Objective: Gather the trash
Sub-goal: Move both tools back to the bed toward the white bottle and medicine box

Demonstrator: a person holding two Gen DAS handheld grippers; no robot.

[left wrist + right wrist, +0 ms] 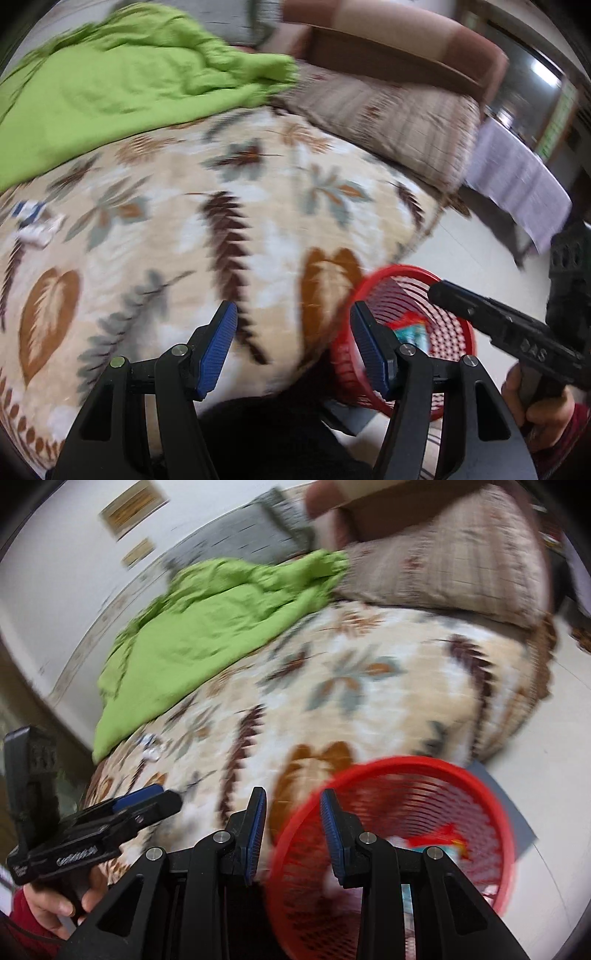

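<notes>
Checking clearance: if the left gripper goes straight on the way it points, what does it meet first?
Probably the leaf-print bedspread: the open left gripper holds nothing and aims down at it. The red basket sits off to its right. Blur leaves depth unclear.

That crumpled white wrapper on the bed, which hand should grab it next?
Probably the left gripper: open and empty, with the wrapper on its side; the right gripper sits over the red basket.

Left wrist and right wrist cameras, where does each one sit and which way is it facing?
Left wrist: on the left gripper, looking down across the leaf-patterned bedspread; the right gripper and its hand show.
Right wrist: on the right gripper, over the red basket; the left gripper and its hand show.
Shared: bedspread, green cloth, basket.
</notes>
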